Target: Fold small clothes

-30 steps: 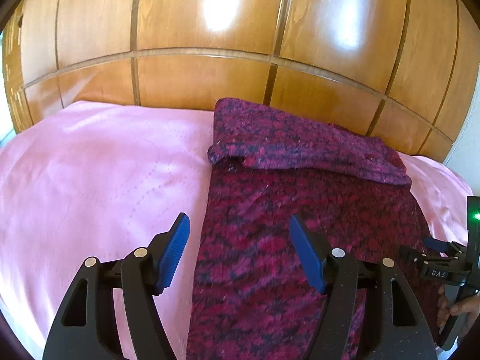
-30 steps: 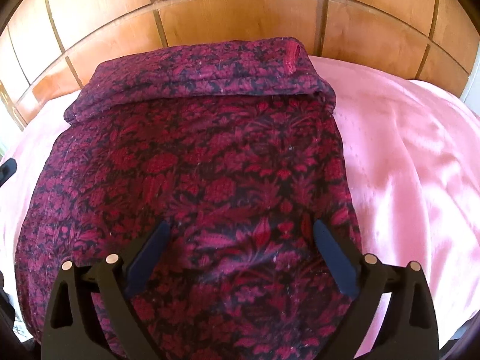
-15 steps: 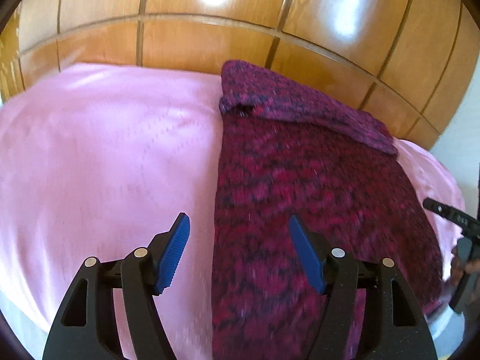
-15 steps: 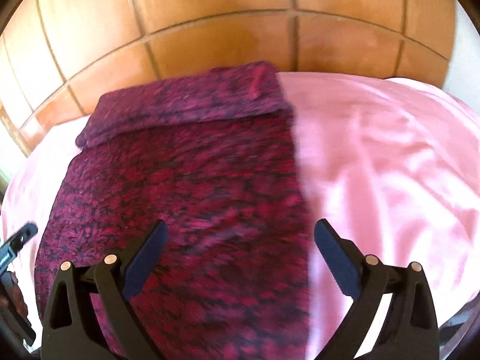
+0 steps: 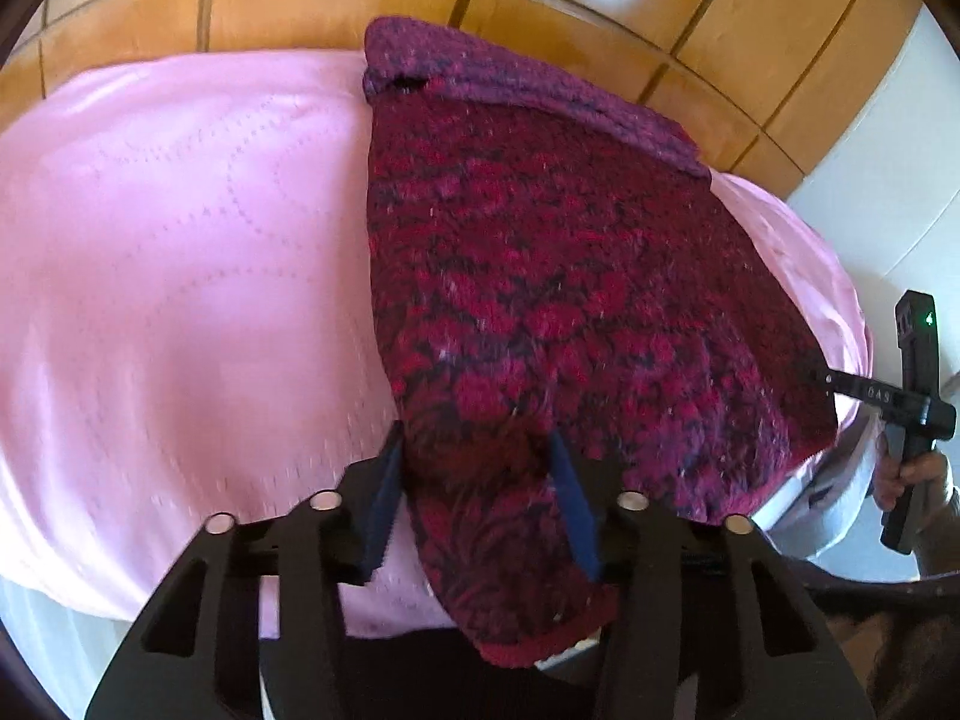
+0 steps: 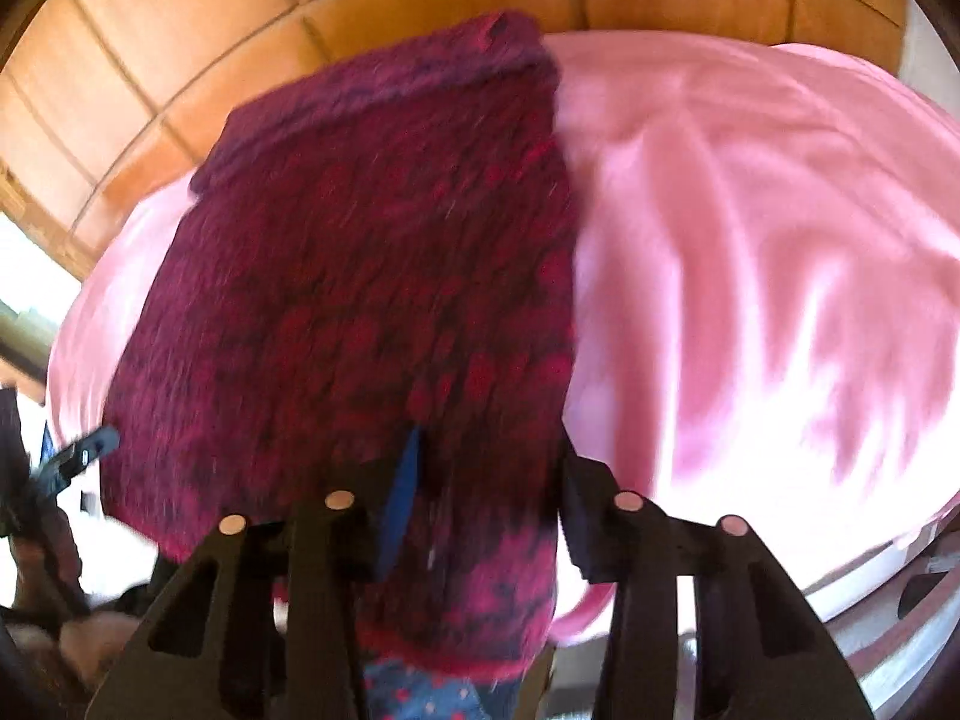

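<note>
Both claws — your left gripper and right gripper — are straddling the near hem corners of the soft, floppy knit garment lying on the pink bedspread, jaws half-closed, grip unconfirmed — pinch thick hem.

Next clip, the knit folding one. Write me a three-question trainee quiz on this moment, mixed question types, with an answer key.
1. True or false: the far end of the magenta knit garment is folded over into a band near the wooden panelled wall.
2. Which part of the garment sits between the fingers of the left gripper? A) the near hem, B) the far folded band, C) nothing.
3. Fill in: the garment lies on a ____ bedcover.

Key:
1. True.
2. A. The right gripper also has the near hem between its fingers; this view is blurred.
3. Pink.
</note>
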Demonstrator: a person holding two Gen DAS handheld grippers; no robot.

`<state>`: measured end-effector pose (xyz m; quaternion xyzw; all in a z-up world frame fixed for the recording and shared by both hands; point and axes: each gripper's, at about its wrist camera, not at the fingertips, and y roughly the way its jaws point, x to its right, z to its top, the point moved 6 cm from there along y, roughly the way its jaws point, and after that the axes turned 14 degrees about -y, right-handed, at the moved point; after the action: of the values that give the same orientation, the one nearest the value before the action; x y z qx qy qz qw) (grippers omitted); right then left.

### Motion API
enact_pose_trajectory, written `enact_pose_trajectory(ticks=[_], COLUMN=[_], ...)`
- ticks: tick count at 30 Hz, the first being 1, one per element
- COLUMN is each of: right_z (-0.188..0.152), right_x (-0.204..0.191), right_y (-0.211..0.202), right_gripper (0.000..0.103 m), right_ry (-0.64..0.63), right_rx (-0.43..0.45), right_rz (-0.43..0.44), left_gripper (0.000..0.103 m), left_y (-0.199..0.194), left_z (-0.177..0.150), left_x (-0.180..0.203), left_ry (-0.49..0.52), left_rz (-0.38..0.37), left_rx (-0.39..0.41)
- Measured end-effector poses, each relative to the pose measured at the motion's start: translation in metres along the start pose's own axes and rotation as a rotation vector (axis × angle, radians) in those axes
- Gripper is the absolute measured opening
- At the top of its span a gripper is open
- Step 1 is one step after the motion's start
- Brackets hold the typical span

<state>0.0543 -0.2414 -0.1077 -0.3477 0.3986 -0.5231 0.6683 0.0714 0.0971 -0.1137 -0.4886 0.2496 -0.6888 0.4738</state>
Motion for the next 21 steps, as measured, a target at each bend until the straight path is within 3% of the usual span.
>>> enact_pose_trajectory(ticks=[1,4,13,16,21], right_z=[-0.005,-0.006,0.067,0.099,0.141], right_x=[-0.005,-0.01,-0.012,0.0,0.016], right_y=[0.0,-0.003,-0.042,-0.029,0.003], right_gripper=[0.039,0.022,0.018,0.018,0.018], right_ry=[-0.011,-0.024,0.074,0.097,0.125], right_rx=[-0.009,-0.022,0.207,0.247,0.237], right_rz=[0.0,0.003,0.205,0.203,0.173], left_gripper=[0.029,0.015,0.011,0.011,0.01], left_y=[0.002,-0.007,-0.039,-0.03,0.004], left_z=[-0.002,-0.002,0.06,0.093,0.149], left_x=[0.0,0.004,0.011,0.016,0.02], left_ry=[0.013,0.05,-0.132,-0.17,-0.229], left_rz=[0.002,-0.004,-0.274,-0.316,-0.314], left_rx=[-0.007,0.007,0.089,0.118,0.115])
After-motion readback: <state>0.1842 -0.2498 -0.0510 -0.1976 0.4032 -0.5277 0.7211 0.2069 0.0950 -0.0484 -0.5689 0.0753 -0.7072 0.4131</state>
